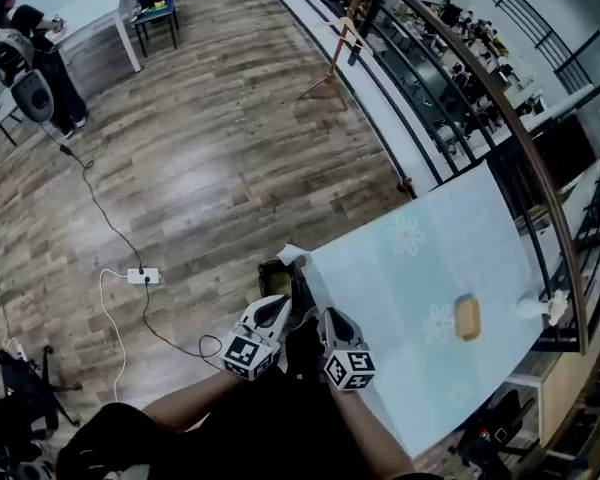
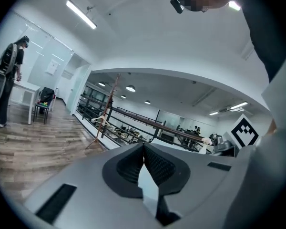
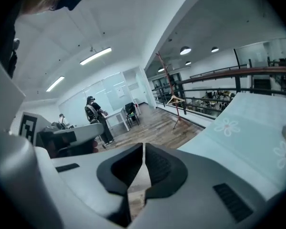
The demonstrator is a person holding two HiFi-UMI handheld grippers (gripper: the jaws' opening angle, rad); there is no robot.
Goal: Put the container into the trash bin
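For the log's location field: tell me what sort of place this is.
Probably an upper-floor open workspace or lab. It has a brown wood-plank floor and a dark metal railing with a wooden handrail that seems to overlook desks beyond. A white power strip with a trailing black cable lies on the floor.

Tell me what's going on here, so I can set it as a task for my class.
A person holds a gripper in each hand, both close to the body at the near corner of the table. The left gripper and the right gripper both have their jaws shut on nothing. The container lies on the table, apart from both grippers. What looks like the bin stands on the floor by that corner, just ahead of the left gripper.
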